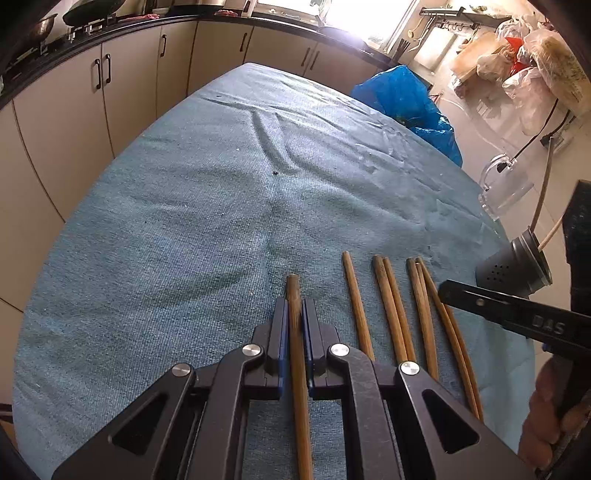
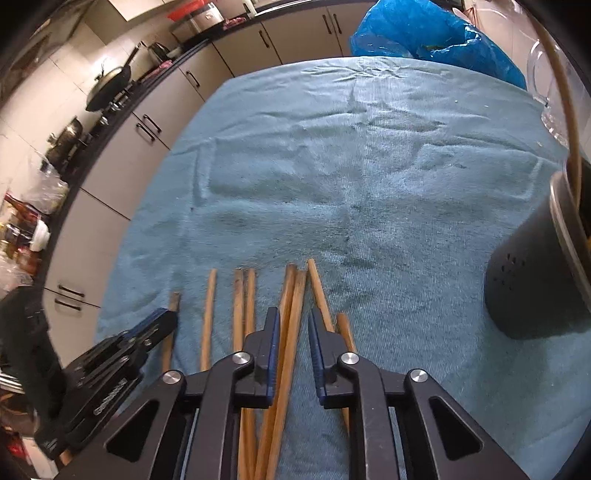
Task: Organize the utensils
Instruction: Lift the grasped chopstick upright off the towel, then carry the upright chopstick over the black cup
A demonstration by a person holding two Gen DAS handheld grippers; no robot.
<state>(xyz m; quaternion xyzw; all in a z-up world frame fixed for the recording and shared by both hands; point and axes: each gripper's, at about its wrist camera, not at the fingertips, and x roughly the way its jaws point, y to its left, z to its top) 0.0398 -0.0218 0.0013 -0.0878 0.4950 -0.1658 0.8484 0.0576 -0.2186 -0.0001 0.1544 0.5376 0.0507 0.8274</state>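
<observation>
We find the left gripper (image 1: 294,314) with its jaws pinching a single chopstick (image 1: 296,332); the stick runs lengthwise between the blue pads, its tip just past them. To the right of these jaws the loose chopsticks (image 1: 391,314) lie side by side on the blue towel (image 1: 184,221) covering the worktop, tips pointing away from us.

The right gripper (image 2: 291,332) hangs over that row. Its jaws stand slightly spread, with a gap between the pads. Two chopsticks (image 2: 290,332) lie in that gap, close against the left pad; the right pad is clear of them. Whether the left pad presses on them we cannot tell. One more stick (image 2: 319,291) passes under the right jaw.

A dark perforated holder (image 2: 532,280) stands on the towel well to the right of the right jaws, with at least one stick (image 2: 565,110) upright in it. A blue plastic bag (image 2: 424,33) sits beyond the far edge of the worktop.
</observation>
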